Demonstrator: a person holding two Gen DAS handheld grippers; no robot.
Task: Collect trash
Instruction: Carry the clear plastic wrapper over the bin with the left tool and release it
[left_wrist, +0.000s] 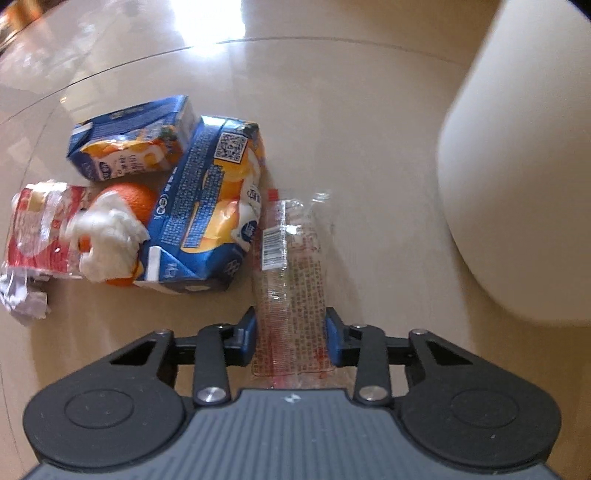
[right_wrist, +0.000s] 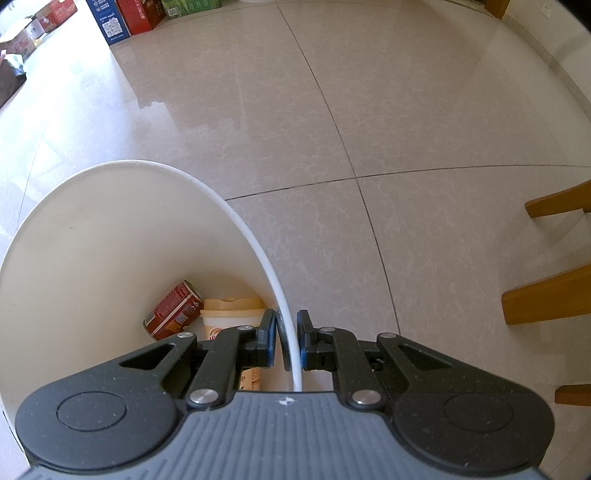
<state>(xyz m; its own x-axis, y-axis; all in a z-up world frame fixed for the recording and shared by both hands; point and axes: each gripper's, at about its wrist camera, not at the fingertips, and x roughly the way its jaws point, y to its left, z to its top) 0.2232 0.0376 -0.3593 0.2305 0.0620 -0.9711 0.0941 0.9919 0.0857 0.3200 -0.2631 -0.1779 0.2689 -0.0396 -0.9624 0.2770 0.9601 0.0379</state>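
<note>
The shiny tile floor (left_wrist: 332, 110) holds two juice boxes (left_wrist: 207, 206), a clear wrapper (left_wrist: 295, 251), a red wrapper (left_wrist: 40, 229) and a white bin (left_wrist: 524, 184).

Both views bright daylight, strong fisheye bending, dark corners. Left wrist view: blown-out white glare on floor (left_wrist: 210, 22) far beyond juice cartons (left_wrist: 207, 206); cartons and white bin (left_wrist: 517, 177) right of them smeared by motion blur; warm cast. Right wrist view: sharp, even light, soft sheen on tiles (right_wrist: 155, 103) beyond bin rim (right_wrist: 273, 280).
</note>
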